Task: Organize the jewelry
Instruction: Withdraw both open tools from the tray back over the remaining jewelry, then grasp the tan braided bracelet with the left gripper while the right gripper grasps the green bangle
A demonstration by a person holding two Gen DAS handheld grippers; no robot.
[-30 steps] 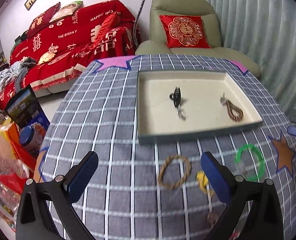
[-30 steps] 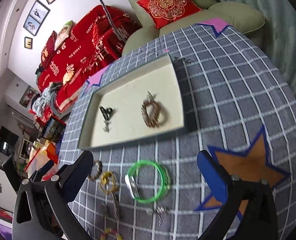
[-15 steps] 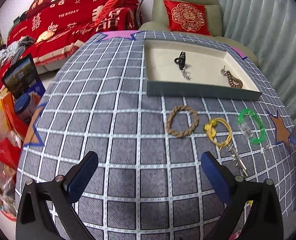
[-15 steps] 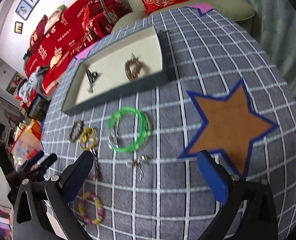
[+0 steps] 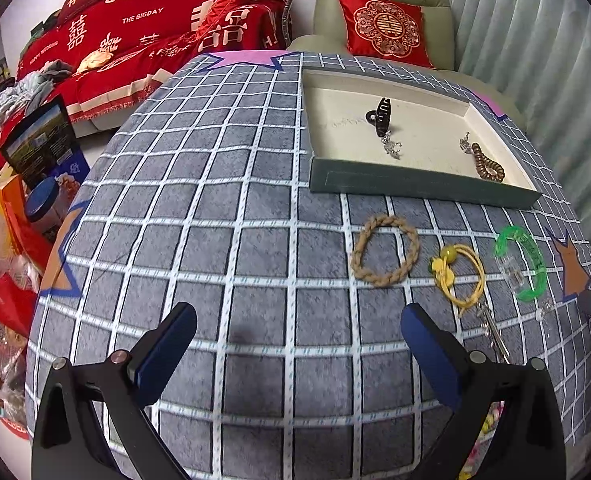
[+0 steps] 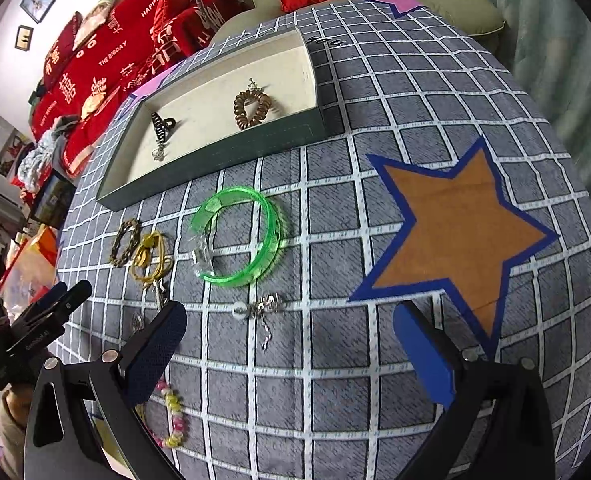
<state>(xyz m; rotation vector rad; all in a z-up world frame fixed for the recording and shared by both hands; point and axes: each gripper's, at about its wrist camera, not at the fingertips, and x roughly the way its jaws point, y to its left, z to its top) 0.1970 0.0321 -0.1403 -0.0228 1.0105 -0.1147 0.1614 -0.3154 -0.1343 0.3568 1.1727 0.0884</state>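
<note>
A shallow cream-lined tray [image 5: 423,188] [image 6: 215,160] holds a black hair claw [image 5: 379,116] [image 6: 160,124], a silver charm and a brown coil bracelet [image 5: 487,166] [image 6: 251,109]. In front of it on the cloth lie a braided rope bracelet [image 5: 385,250] [image 6: 125,242], a yellow hair tie [image 5: 461,274] [image 6: 151,256], a green bangle [image 5: 521,262] [image 6: 239,236], a silver earring [image 6: 261,306] and a pink-yellow bead bracelet [image 6: 173,416]. My left gripper [image 5: 295,350] is open and empty, well short of the rope bracelet. My right gripper [image 6: 289,350] is open and empty, just short of the earring.
The round table wears a grey checked cloth with an orange star patch [image 6: 459,236]. A red-covered sofa [image 5: 155,28] and an armchair with a red cushion [image 5: 387,28] stand behind. Bags and boxes [image 5: 19,200] sit on the floor at the left.
Both grippers have pulled back from the tray toward the near side of the table. The loose jewelry now lies ahead of them. Both stay open.
</note>
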